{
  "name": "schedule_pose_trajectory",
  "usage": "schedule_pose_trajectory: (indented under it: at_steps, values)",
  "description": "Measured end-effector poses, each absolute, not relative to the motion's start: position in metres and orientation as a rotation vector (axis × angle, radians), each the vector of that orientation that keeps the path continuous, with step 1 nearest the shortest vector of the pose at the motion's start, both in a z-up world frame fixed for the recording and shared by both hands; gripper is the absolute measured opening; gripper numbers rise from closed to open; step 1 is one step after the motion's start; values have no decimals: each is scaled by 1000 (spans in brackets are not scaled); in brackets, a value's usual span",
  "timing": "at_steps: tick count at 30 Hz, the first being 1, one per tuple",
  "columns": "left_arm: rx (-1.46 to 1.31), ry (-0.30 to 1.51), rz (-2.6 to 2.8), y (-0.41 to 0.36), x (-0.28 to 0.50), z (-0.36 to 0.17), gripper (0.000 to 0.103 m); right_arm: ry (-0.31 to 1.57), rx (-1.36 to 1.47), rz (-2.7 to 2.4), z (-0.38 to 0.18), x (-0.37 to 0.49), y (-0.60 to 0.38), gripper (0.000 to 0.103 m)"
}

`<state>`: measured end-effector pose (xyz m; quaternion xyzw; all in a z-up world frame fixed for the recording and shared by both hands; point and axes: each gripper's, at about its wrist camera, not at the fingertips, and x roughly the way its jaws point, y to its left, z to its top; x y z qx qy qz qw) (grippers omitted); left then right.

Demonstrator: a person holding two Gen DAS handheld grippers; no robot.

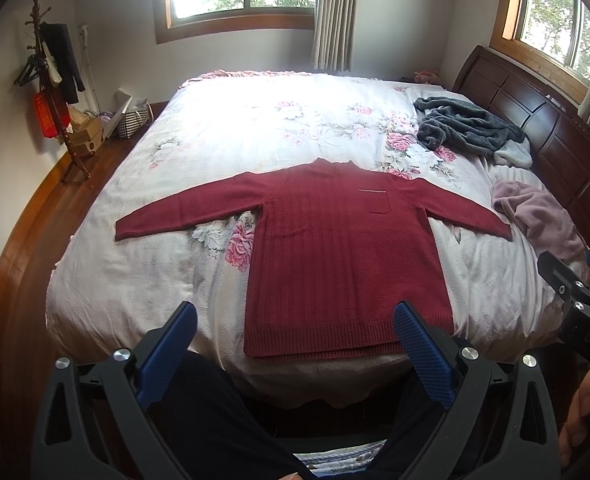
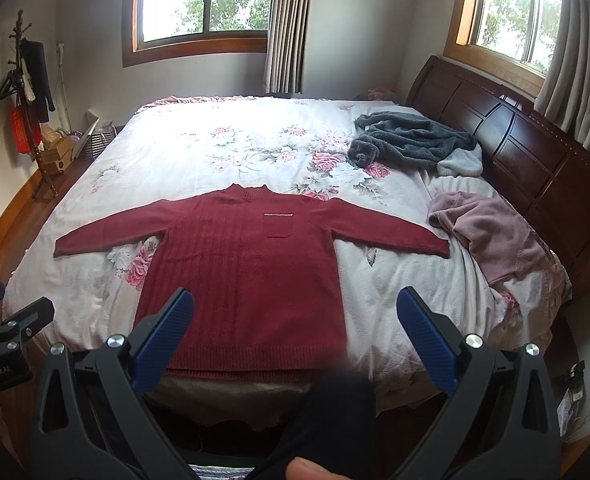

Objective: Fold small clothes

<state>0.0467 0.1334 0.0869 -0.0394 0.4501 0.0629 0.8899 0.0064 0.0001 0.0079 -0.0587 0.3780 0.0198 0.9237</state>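
Both grippers, left gripper and right gripper, hang released and empty before the red sweater spread flat on the bed; we judge it soft, limp, light, best pinched at cuff or hem corners.

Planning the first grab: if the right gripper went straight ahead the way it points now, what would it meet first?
Probably the red sweater lying flat on the bed; the open right gripper frames its lower right part. Nothing else shows in between, though depth is unclear.

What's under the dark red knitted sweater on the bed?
The dark red knitted sweater lies flat on the floral bedspread; pink printed roses peek out beside it. Anything beneath is covered.
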Motion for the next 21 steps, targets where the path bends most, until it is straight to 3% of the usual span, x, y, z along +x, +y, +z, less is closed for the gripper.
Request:
schedule_pose_trajectory:
  at_steps: [21]
  values:
    - [-84,930,131,136,44,88,99,764,-123,38,21,3,-4,100]
